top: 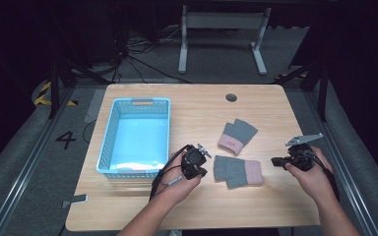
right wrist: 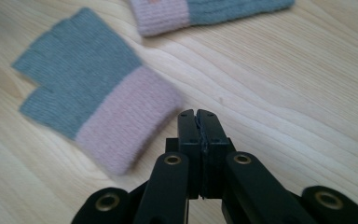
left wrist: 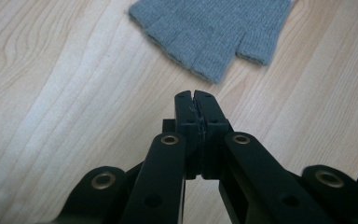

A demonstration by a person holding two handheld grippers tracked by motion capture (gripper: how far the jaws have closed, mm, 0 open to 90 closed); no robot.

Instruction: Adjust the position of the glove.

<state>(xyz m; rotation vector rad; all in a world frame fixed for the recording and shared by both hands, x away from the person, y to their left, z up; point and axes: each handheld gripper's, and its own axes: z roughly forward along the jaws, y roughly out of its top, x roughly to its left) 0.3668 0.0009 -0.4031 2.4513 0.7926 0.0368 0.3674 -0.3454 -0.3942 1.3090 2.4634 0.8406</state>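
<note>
Ribbed knit gloves (top: 237, 170), grey with pink cuffs, lay flat on the woodgrain surface (top: 197, 201); we kept both hand-held grippers, left (left wrist: 195, 94) and right (right wrist: 196, 113), pressed together, empty.

Looks to me like a lab or test bay, not a home. I see a light wooden table (top: 197, 105) standing on grey carpet, black-and-yellow hazard tape (top: 43, 93), a painted floor number 4 (top: 66, 139), loose cables (top: 142, 54) trailing behind, a white desk frame (top: 222, 37) beyond, dark surroundings.

A blue basket (top: 109, 129) sits on the wooden table (top: 197, 108).
</note>
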